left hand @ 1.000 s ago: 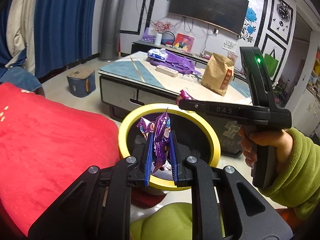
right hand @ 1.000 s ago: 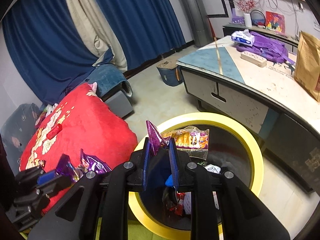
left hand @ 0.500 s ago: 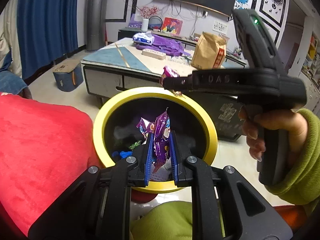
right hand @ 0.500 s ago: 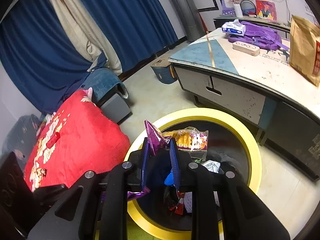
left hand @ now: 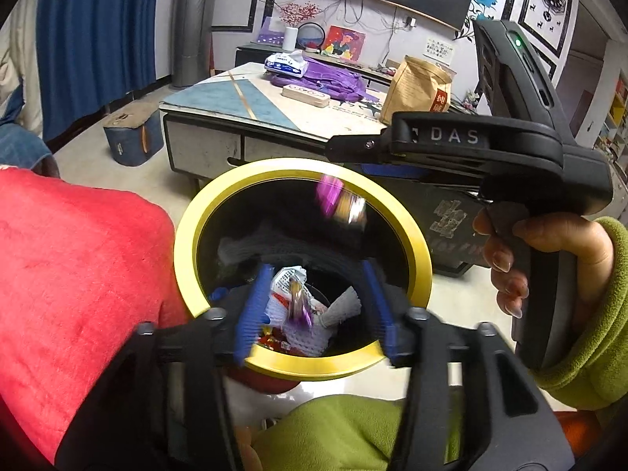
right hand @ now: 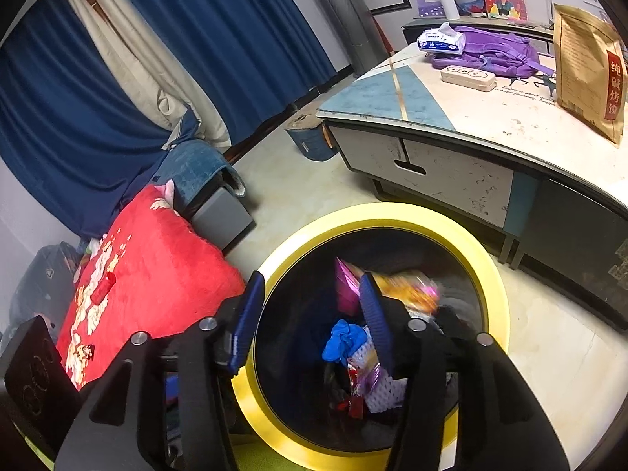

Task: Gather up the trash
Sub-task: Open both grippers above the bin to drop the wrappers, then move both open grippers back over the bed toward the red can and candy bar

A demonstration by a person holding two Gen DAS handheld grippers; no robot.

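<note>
Dropping stage: left gripper [left hand: 314,306] and right gripper [right hand: 310,322] both spread wide over the yellow-rimmed bin [left hand: 188,231], empty, with blurred wrappers [left hand: 339,204] mid-fall inside among the trash already there [right hand: 365,373]. Small red item [right hand: 103,288] on the red blanket [right hand: 157,259] looks like remaining trash. Bin sits just beside blanket and table [right hand: 451,117]; open above.

The yellow-rimmed bin [left hand: 302,365] mouth gapes unblocked between both spread jaws. The red cushion [left hand: 78,274] crowds it at nine o'clock, the worktop [right hand: 451,117] stands at one o'clock, bare floor [right hand: 298,200] between.
</note>
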